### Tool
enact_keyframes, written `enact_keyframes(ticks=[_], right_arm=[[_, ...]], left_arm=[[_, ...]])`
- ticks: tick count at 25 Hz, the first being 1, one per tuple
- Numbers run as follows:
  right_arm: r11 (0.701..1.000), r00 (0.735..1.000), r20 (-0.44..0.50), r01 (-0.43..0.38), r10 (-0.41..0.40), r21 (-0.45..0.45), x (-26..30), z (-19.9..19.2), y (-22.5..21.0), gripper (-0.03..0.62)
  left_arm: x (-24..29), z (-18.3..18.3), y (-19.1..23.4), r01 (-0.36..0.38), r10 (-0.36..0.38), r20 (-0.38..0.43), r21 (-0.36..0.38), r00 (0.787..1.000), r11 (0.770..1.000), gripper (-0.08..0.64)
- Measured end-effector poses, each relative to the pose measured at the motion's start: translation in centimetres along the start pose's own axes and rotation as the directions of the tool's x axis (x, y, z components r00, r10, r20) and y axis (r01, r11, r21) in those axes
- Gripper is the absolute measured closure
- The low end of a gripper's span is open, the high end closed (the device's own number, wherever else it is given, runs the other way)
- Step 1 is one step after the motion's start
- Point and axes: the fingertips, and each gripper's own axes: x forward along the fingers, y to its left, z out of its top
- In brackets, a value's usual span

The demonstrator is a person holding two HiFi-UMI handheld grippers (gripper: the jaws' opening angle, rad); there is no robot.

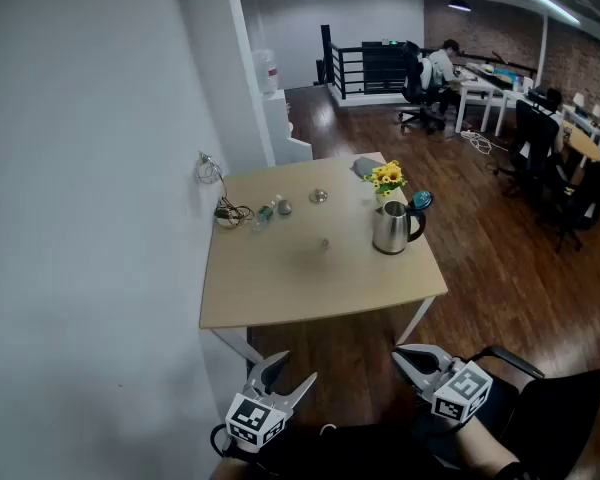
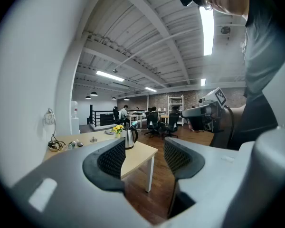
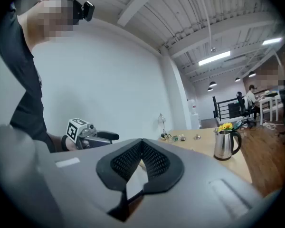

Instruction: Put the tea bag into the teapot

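Right now your left tongs (image 1: 295,368) hang spread and empty, and your right tongs (image 1: 405,353) are pinched together on nothing. Both sit well short of the teapot (image 1: 391,227), since you stand back from the bench (image 1: 280,288). Left of the teapot lies a small speck (image 1: 325,242), perhaps the tea bag, though it's too small to tell. Just behind the teapot stand yellow flowers (image 1: 387,177).
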Motion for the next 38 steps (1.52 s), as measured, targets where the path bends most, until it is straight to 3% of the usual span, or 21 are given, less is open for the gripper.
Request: enact_keyframes(ticks=[17, 24, 31, 38], right_arm=[[1.0, 1.0, -0.006, -0.02, 0.02, 0.016, -2.3, -1.1, -4.4, 0.584], [0.999, 0.999, -0.01, -0.034, 0.034, 0.024, -0.7, -1.6, -6.2, 0.583], [0.999, 0.999, -0.034, -0.033, 0.034, 0.04, 3.7, -2.0, -9.3, 0.583], [0.999, 0.998, -0.057, -0.001, 0.003, 0.041, 11.6, -0.7, -15.1, 0.583]], left_arm=[[5.0, 0.3, -1.7, -0.014, 0.015, -0.016, 0.026, 1.0, 1.0, 0.31], [6.7, 0.3, -0.3, -0.021, 0.022, -0.028, 0.034, 0.999, 0.999, 0.31], [10.0, -0.8, 3.9, -0.011, 0.011, -0.038, 0.007, 0.999, 1.0, 0.31], [15.8, -1.2, 12.3, 0.015, -0.016, -0.037, -0.015, 0.999, 1.0, 0.31]])
